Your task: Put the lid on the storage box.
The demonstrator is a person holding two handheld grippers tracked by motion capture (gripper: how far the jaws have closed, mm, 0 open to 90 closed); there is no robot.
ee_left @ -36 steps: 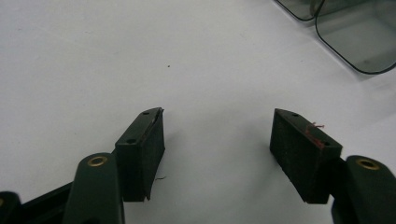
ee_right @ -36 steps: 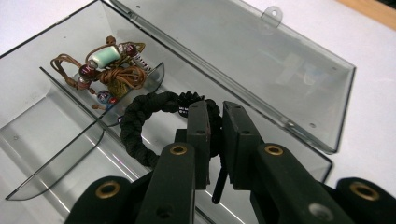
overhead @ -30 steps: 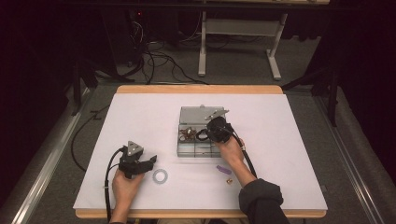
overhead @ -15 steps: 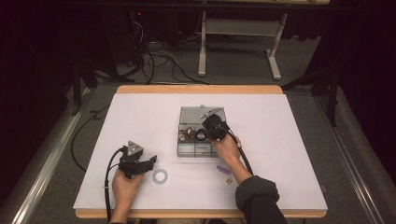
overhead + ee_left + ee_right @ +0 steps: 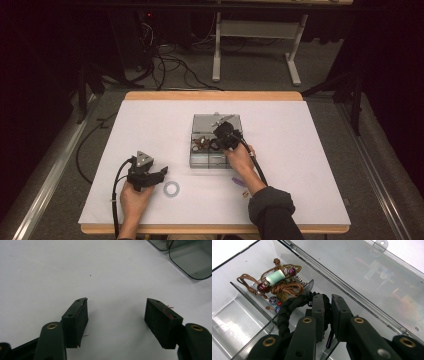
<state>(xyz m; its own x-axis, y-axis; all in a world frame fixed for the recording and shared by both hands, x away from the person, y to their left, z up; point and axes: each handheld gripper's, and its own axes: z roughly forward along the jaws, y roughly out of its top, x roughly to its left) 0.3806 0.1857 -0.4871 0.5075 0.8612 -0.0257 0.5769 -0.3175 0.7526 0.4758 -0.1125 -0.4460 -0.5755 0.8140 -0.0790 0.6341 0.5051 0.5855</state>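
Here the right gripper [image 5: 327, 315] pinches a black braided cord bracelet [image 5: 287, 308] over the clear plastic compartment box [image 5: 367, 277]; snagging the divider beneath could spill the brown beaded cord bracelet [image 5: 278, 282] ahead. The left gripper [image 5: 116, 320] rests released.

At the frame's centre, the right tongs [image 5: 327, 315] pinch a black braided cord [image 5: 288, 308] inside a clear box [image 5: 367, 272]; a brown beaded cord [image 5: 277, 282] lies upper left.

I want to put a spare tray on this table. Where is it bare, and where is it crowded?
Bare: the white sheet left of the clear box, and right of it. Crowded: near edge, with the ring, small bits and both hands.
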